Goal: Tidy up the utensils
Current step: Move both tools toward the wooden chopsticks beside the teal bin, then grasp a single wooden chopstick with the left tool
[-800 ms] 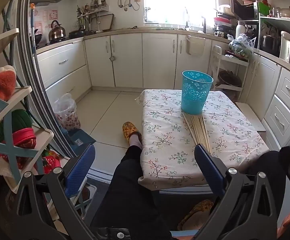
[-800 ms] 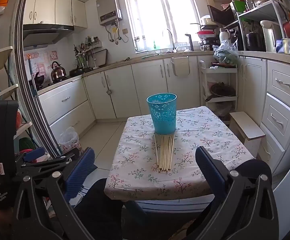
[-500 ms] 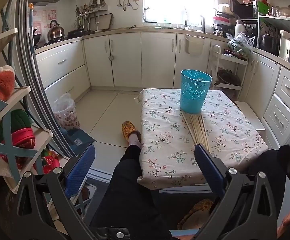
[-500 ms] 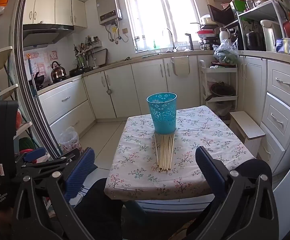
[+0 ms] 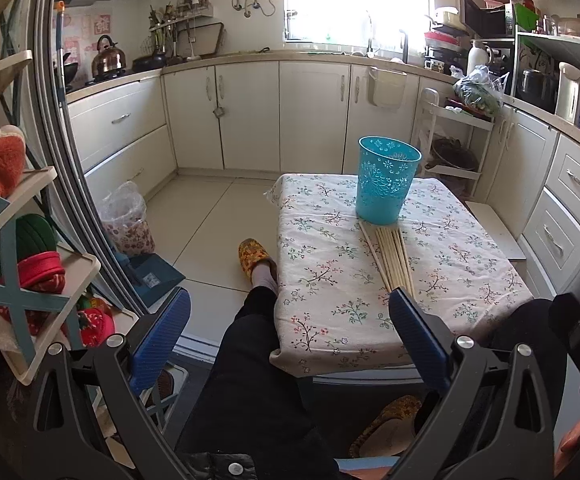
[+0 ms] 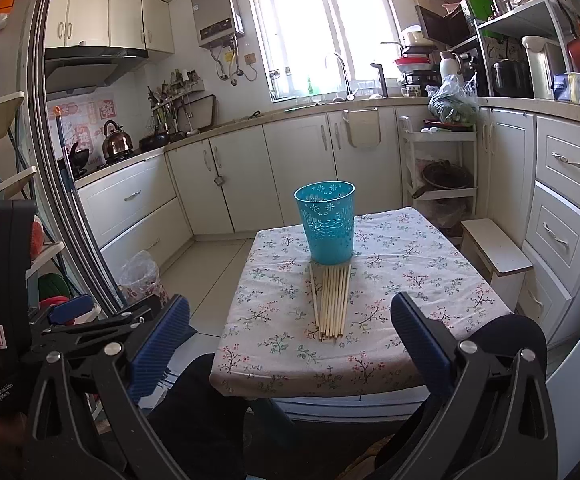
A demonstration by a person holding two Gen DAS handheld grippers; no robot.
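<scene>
chopsticks lie bundled against the teal cup.

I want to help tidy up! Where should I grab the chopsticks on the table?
Probably at the near ends of the chopsticks, coming from the table's near edge. They lie flat, side by side, far ends against the blue bin, so only the near tips are free.

The chopsticks are pale wooden sticks lying flat in one side-by-side bundle on the floral tablecloth, far ends touching or just short of the base of the container. The container is turquoise perforated plastic, upright, mouth open, near the table's centre.
</scene>
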